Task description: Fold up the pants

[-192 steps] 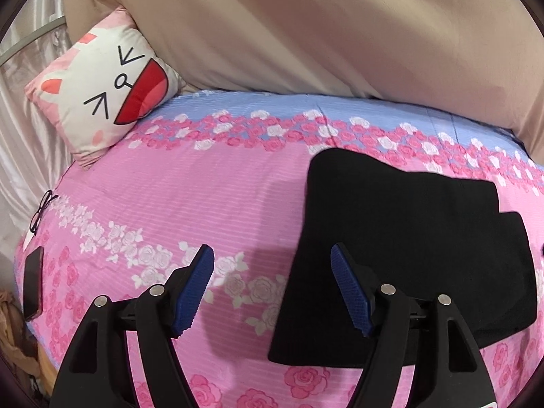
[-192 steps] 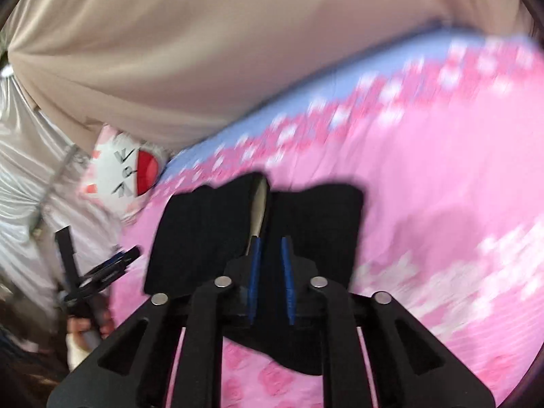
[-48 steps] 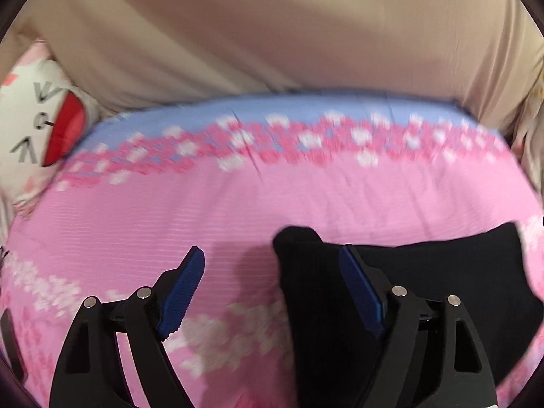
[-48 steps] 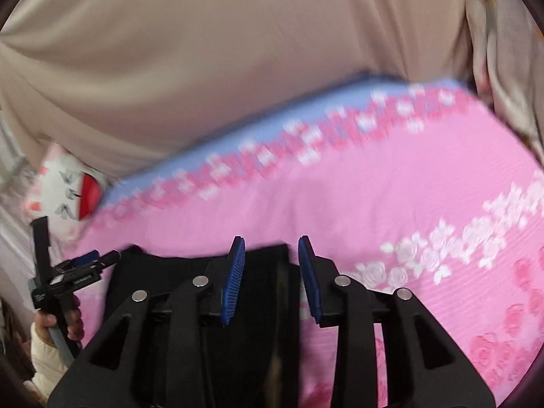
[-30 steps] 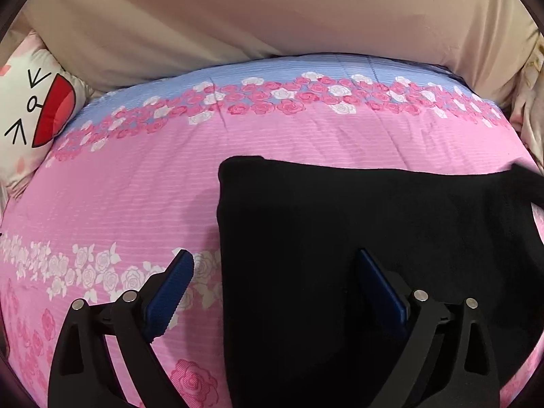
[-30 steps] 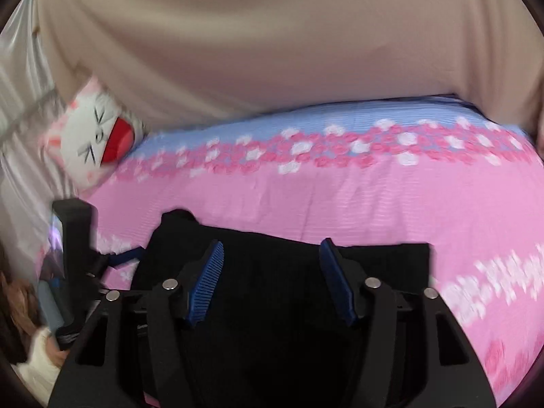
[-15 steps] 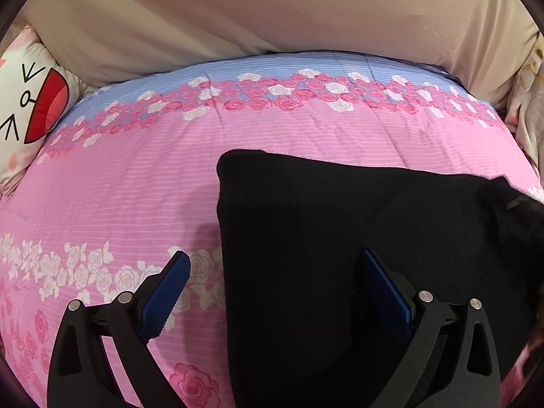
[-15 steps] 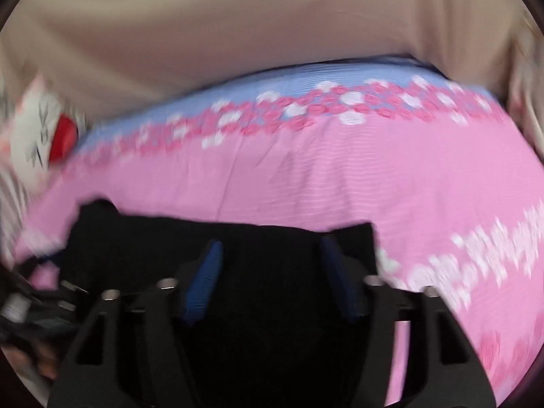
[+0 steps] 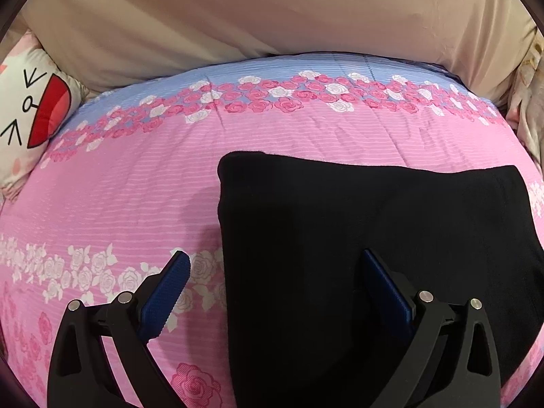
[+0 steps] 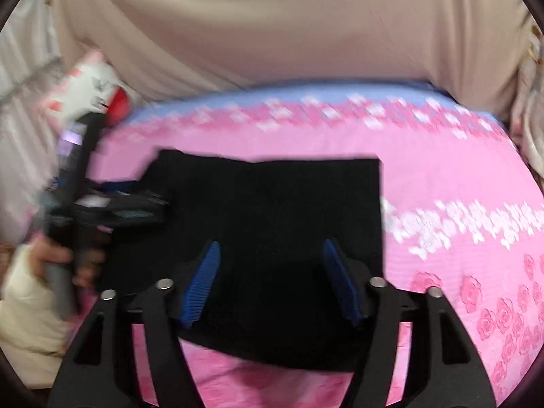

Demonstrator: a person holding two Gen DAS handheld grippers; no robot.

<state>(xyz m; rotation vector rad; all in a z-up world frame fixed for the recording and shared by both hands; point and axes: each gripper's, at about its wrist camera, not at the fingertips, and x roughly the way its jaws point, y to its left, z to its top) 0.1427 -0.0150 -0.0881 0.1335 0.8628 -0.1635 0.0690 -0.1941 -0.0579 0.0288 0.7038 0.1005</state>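
The black pants (image 9: 367, 224) lie folded into a flat rectangle on the pink floral bedspread (image 9: 129, 197). My left gripper (image 9: 275, 265) is open and empty, hovering over the fold's left edge, one finger over the bedspread and one over the cloth. In the right wrist view the pants (image 10: 272, 197) fill the middle. My right gripper (image 10: 270, 255) is open and empty above them. The left gripper (image 10: 112, 204) and the hand holding it show at the left edge of the pants, blurred.
A white cat-face pillow (image 9: 27, 115) lies at the bed's left end; it also shows in the right wrist view (image 10: 95, 91). A beige curtain (image 9: 272, 10) hangs behind the bed. Crumpled pale fabric (image 9: 530, 108) sits at the right edge.
Both grippers have pulled back slightly from the folded pants and stay open. The right view has swung left, bringing the left gripper and hand into sight.
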